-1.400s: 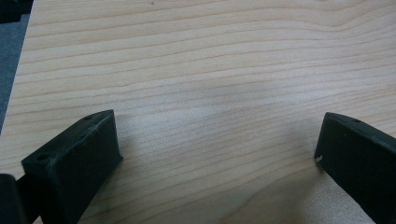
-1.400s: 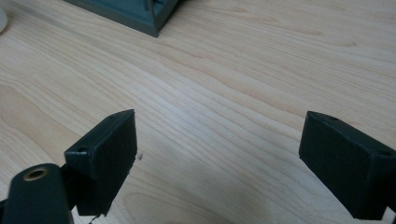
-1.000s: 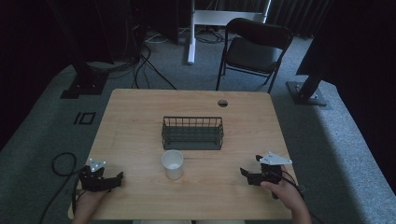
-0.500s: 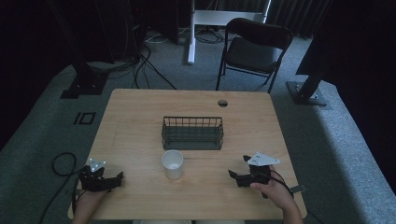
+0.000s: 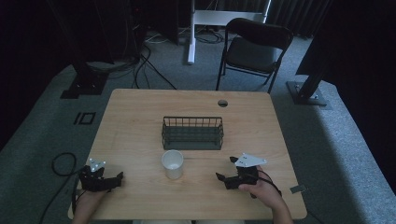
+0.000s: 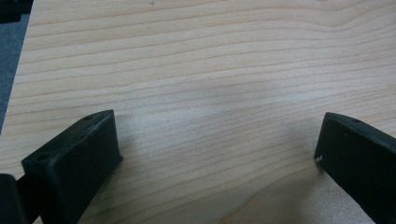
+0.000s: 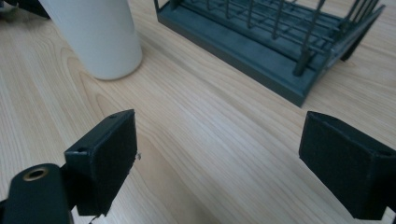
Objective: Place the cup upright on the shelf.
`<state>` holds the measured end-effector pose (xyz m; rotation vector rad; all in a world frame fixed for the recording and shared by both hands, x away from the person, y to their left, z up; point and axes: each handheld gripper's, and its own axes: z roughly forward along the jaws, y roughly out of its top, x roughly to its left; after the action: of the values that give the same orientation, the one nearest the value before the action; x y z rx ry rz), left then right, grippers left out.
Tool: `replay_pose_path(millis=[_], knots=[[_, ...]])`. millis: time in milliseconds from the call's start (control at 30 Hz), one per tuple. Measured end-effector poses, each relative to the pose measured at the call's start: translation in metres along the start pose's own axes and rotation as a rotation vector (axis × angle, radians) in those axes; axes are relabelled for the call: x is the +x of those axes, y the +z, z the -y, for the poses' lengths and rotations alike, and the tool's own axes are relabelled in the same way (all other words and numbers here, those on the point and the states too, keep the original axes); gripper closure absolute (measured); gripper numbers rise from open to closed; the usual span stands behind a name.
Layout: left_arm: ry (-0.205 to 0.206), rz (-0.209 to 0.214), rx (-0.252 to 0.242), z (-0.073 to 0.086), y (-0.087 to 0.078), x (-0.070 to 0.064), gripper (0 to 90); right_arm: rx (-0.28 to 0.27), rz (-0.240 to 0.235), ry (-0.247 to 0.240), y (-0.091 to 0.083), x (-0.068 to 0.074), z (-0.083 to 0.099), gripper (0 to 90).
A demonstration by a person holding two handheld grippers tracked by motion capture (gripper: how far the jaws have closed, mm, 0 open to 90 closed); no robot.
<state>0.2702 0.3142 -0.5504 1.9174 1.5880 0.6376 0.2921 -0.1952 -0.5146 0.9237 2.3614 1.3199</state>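
Tongs on our right (image 5: pixel 223 179) hover low over the desk (image 5: pixel 140 121) with jaws spread wide and nothing between them, aimed toward the white cup (image 5: pixel 172 164), which stands upright near the front middle of the desk, just in front of the wire basket (image 5: pixel 192 133) and apart from it. Our left tongs (image 5: pixel 117 178) gape just as wide and empty near the front left corner, over bare wood. We judge the cup light and thin-walled, likely to tip or dent under a hard squeeze, and its smooth side (image 7: pixel 100 37) may slip; a gentle hold across the middle of the wall looks safest. Open desk lies on both sides of the cup, while the basket's near rim (image 7: pixel 243 51) crowds it behind, and the front edge is close to both hands.
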Motion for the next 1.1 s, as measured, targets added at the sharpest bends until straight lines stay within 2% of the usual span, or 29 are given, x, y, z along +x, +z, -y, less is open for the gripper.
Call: replay_pose_path(millis=[533,867,1100], knots=[[0.0,0.0,0.0,0.0,0.0,0.0,0.1,0.003,-0.05,-0.034,0.021,0.014,-0.012,11.2],[0.0,0.0,0.0,0.0,0.0,0.0,0.1,-0.01,-0.104,-0.065,0.039,0.032,-0.025,11.2],[0.0,0.0,0.0,0.0,0.0,0.0,0.1,-0.011,-0.123,-0.093,0.049,0.04,-0.031,13.4]])
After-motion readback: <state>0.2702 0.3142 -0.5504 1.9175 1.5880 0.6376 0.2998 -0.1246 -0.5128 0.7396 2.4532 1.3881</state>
